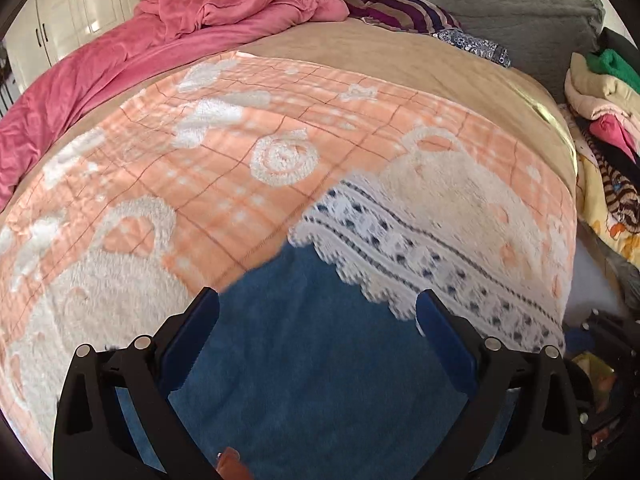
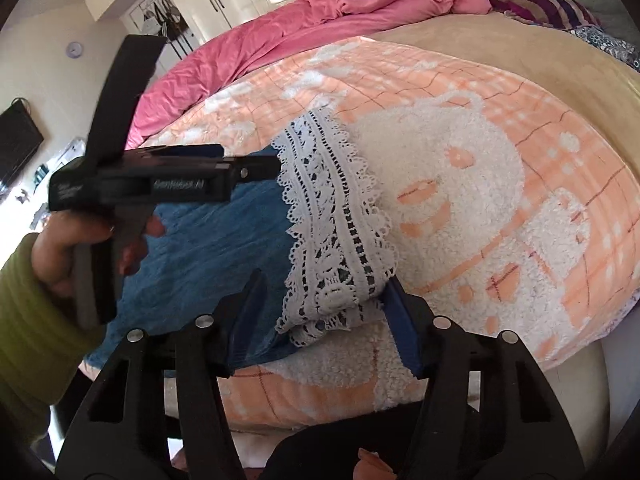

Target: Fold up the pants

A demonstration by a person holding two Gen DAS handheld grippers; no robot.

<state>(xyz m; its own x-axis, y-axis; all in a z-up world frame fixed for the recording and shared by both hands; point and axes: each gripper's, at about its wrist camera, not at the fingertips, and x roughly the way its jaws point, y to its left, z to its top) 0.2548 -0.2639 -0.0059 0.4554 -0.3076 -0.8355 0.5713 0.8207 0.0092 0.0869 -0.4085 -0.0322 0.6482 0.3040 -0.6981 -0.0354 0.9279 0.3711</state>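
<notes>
Pants [image 2: 208,248] of blue denim with a wide white lace hem [image 2: 340,216] lie on the orange-and-white blanket [image 2: 480,184], near its front edge, and that blanket serves as the landmark for everything else. In the right wrist view the lace hem runs across the blanket from its middle toward the near edge, with the blue cloth spreading away from it to the left.

At the blanket's near edge the right gripper [image 2: 324,312] has its two blue-padded fingers on either side of the lace corner. The jaws stand partly apart, with the folded lace between them; the right pad touches the lace edge, but I cannot tell whether both pads press on it.

Over the blue cloth, left of the lace, the left gripper [image 2: 248,168] points toward the hem, held by a hand [image 2: 92,240] in a green sleeve [image 2: 24,312]. In the left wrist view its fingers [image 1: 196,320] are spread wide above the denim, with the lace hem [image 1: 400,248] crossing just beyond the right finger, and nothing is pinched between them.

Beyond the blanket's far edge lies a tan bedsheet [image 1: 360,52], and past its far left corner a crumpled pink cover [image 1: 200,12]. A striped pillow [image 1: 400,8] rests behind the far right of the blanket.
</notes>
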